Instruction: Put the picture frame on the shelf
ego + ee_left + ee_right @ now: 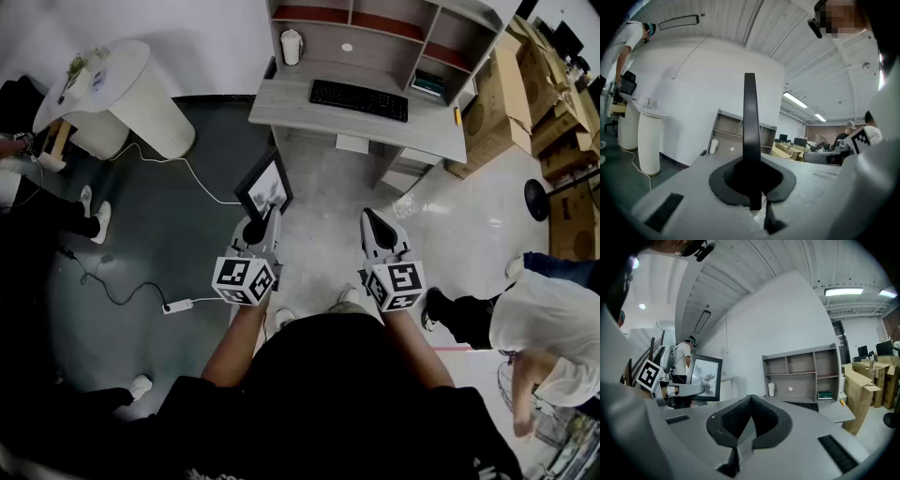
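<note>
L tool (267, 221) clamped on picture frame (265, 187); shelf (417, 47) well ahead, not reached yet.
Frame stood upright in L tool, gripped at its lower edge. It rose straight up from the jaws w/ the thin edge facing back along the tool, long axis approx. vertical, glass side toward R tool (375, 221). R tool was closed w/ nothing between the pads, level beside L tool, apart from the frame. Shelf sat on top of the desk surface (300, 103), ahead of both tools and off to the right of L tool, beyond the keyboard (359, 98); open compartments faced the tools. R tool was nearer the shelf sideways, but L tool had the frame, so prob. L arm must carry it fwd & rightward, keeping it upright to fit a compartment.
</note>
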Demonstrator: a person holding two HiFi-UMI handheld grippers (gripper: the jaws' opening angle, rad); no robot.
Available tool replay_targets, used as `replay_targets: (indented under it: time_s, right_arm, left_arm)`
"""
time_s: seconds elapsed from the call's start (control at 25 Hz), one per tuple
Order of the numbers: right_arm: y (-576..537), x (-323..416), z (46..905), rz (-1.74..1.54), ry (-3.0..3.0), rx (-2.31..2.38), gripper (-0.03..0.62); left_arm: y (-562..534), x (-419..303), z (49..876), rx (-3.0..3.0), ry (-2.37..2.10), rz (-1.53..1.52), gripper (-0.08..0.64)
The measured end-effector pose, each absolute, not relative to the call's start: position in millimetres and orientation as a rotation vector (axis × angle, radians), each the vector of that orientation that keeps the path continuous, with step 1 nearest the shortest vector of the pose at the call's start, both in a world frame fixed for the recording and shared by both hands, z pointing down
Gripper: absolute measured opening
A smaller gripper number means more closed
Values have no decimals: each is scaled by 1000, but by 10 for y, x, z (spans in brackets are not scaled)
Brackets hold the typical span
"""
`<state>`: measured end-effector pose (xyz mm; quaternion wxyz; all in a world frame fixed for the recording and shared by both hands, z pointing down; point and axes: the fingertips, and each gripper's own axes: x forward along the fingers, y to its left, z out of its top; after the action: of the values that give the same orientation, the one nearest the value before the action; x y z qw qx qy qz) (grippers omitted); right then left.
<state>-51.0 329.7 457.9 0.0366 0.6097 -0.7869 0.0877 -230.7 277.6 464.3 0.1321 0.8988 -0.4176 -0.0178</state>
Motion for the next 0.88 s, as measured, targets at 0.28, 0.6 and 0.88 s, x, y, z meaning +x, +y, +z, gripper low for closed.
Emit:
replay_targets:
  time_s: [0.28,0.6,0.88]
  right_arm:
    - [3294,-238,4550,248,-2452,1869,12]
    - [3344,396,4721,272,-2447,1856,12]
    - [3400,963,4916,186,-2412,1805,12]
  left_arm:
    - [2771,-2115,4708,2558,-1268,-59,25]
    - [2828,-1694,4800,2562,-1336,0,25]
    - [2938,-1200,4793,2577,-1352,-22,25]
